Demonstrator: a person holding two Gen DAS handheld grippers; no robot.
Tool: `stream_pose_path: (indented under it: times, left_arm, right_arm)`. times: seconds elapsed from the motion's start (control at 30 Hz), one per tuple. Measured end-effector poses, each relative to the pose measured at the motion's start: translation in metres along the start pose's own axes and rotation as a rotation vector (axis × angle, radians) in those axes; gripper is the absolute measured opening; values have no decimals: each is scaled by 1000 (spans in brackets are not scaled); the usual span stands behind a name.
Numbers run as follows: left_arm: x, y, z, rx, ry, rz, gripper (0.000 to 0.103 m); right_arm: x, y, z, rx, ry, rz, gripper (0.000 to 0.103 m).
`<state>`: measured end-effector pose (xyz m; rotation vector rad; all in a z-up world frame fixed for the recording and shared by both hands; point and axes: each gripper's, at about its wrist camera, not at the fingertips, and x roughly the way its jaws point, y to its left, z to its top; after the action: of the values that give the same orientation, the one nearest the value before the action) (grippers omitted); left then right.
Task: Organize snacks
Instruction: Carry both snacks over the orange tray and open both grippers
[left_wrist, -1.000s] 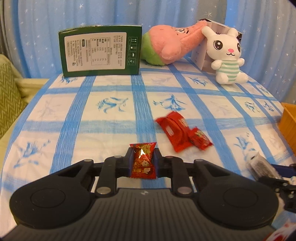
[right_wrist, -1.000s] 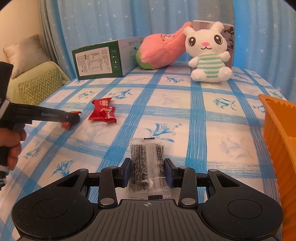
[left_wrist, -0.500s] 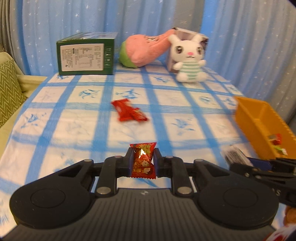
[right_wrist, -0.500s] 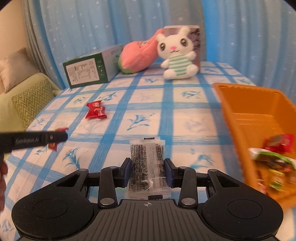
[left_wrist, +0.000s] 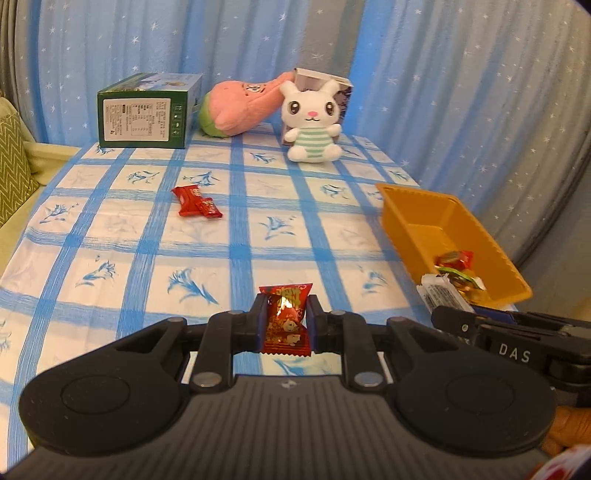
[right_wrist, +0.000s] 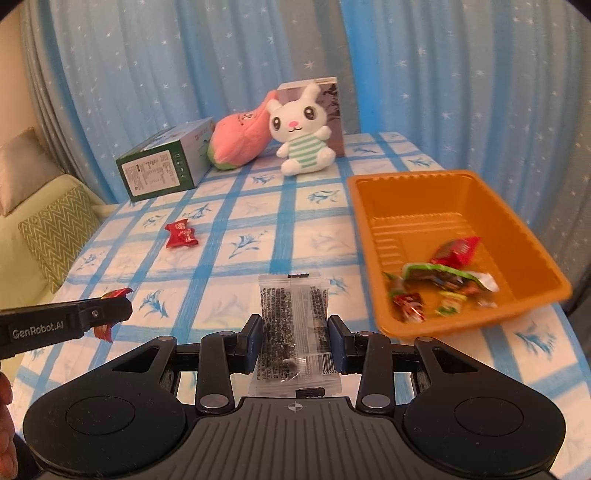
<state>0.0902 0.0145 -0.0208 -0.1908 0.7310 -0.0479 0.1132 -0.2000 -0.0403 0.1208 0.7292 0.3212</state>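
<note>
My left gripper is shut on a small red candy packet, held above the checked tablecloth. The right gripper is shut on a clear packet with black print, just left of the orange tray. Several wrapped snacks lie in the tray's near end. In the left wrist view the tray is at the right, and the clear packet's end shows by its near corner. Two red snack packets lie together on the cloth at mid left, seen too in the right wrist view.
Along the far edge stand a green box, a pink plush, a white bunny plush and a grey box behind it. Blue starred curtains hang behind. A sofa with a zigzag cushion is at the left.
Both grippers rose and pulled back toward the near right with their packets, so the orange tray came into full view. The two red packets stayed on the cloth.
</note>
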Motion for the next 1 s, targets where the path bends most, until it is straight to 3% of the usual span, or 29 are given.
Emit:
stream_pose_path:
  times: [0.4,1.0]
  left_arm:
    - [-23,-44,-7,48,18,-55,19]
    - [-12,-88,0,108,28,-122,19]
  right_arm:
    - [-45,-16,1,23,-35,-19,39]
    - [-65,-59,5,93,-69,-78,39]
